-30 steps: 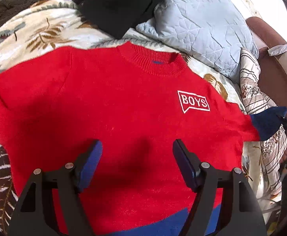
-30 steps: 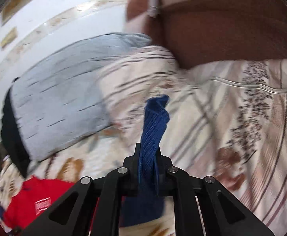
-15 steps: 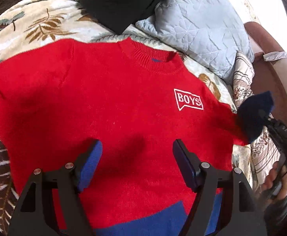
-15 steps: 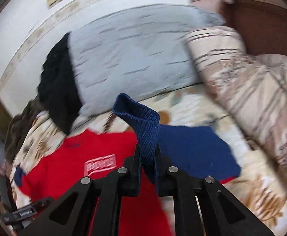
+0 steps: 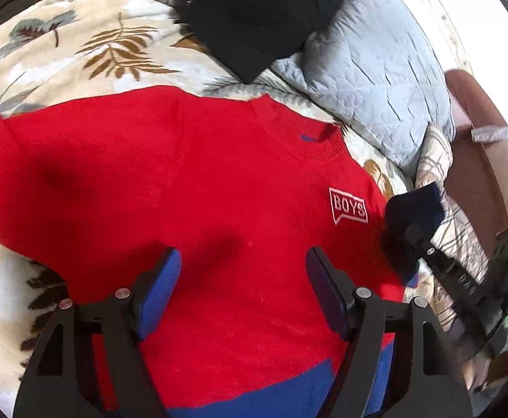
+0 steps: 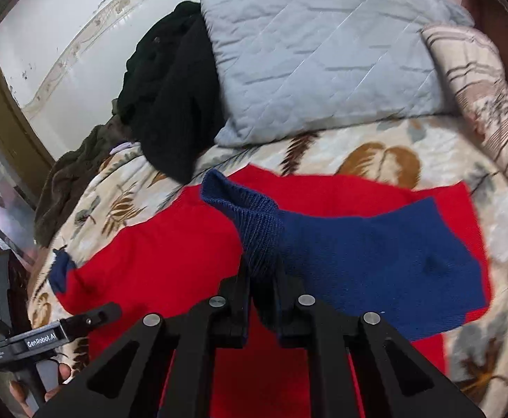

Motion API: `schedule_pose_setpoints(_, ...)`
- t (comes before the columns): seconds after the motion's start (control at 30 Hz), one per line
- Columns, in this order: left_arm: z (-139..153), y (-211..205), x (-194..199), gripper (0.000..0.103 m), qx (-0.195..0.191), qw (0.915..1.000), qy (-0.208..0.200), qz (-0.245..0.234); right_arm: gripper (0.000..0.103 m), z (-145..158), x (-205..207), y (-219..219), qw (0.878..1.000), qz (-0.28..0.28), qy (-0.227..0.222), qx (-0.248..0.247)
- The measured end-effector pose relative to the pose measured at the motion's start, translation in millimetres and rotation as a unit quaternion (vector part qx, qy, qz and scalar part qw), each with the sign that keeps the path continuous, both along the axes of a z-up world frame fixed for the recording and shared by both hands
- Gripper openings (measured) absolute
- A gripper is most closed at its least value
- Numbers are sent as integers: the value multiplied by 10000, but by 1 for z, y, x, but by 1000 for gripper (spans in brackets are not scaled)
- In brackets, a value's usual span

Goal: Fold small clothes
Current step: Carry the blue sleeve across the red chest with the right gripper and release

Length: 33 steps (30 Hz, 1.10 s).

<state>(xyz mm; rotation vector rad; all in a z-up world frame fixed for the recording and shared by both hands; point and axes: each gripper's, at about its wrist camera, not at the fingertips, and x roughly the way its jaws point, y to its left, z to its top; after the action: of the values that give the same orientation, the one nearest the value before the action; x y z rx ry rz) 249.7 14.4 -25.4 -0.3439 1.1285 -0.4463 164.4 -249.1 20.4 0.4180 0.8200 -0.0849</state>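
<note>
A red knit sweater (image 5: 191, 188) with a white "BOYS" patch (image 5: 348, 206) and blue hem lies flat, front up, on a leaf-print bedspread (image 5: 79, 52). My left gripper (image 5: 243, 289) is open and empty, hovering over the sweater's lower front. My right gripper (image 6: 262, 292) is shut on the sweater's blue sleeve cuff (image 6: 254, 223) and holds it above the red body, the sleeve (image 6: 376, 264) folded inward. In the left wrist view the right gripper (image 5: 414, 240) with the cuff (image 5: 410, 209) sits beside the patch.
A grey quilted pillow (image 6: 316, 48) and black clothing (image 6: 173, 94) lie beyond the collar. A striped cushion (image 6: 487, 87) and brown headboard (image 5: 477, 160) are at the right. The sweater's other blue cuff (image 6: 60, 271) lies at the far side.
My right gripper has swung the blue cuff from out over the striped cushion inward across the sweater's chest. My left gripper stayed open, drifting slightly over the sweater.
</note>
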Motion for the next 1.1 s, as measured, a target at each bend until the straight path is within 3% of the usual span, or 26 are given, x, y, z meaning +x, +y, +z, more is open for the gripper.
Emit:
schedule_pose_setpoints(0.33,5,19,11,74,-335,9992,42,194,12,-21,44,63,9965,617,85,554)
schedule_pose_setpoints(0.4,4,19,12,74,-362,9991,55,198,21,-30,53,79,9944,804,293,620)
schedule_pose_setpoints(0.53,-4,9,13,74,-305,9994,180,52,25,-43,58,96,9883,1076,838,682)
schedule_pose_setpoints(0.6,-8,3,12,74,-369,9989,282,-52,26,-33,48,85,9884,1061,712,818)
schedule_pose_setpoints(0.73,-19,-16,6,74,-555,9962,564,-372,47,-1,13,27,9929,507,217,1053)
schedule_pose_setpoints(0.9,-23,-44,-1,74,-565,9960,476,-501,49,7,-42,-58,9908,-430,70,1279)
schedule_pose_setpoints(0.93,-23,-47,-4,71,-634,9967,353,-370,49,5,-54,-73,9891,-616,79,1335)
schedule_pose_setpoints(0.97,-22,-46,-4,61,-673,9970,281,-269,49,3,-63,-82,9876,-736,82,1383)
schedule_pose_setpoints(1.0,-22,-46,-4,24,-703,9971,216,-204,49,-1,-74,-92,9856,-864,84,1450)
schedule_pose_setpoints(1.03,-23,-48,-3,3,-687,9972,210,-228,49,-4,-85,-99,9835,-976,84,1523)
schedule_pose_setpoints(1.1,-19,-42,-1,2,-659,9977,127,-91,50,-13,-100,-110,9783,-1141,85,1726)
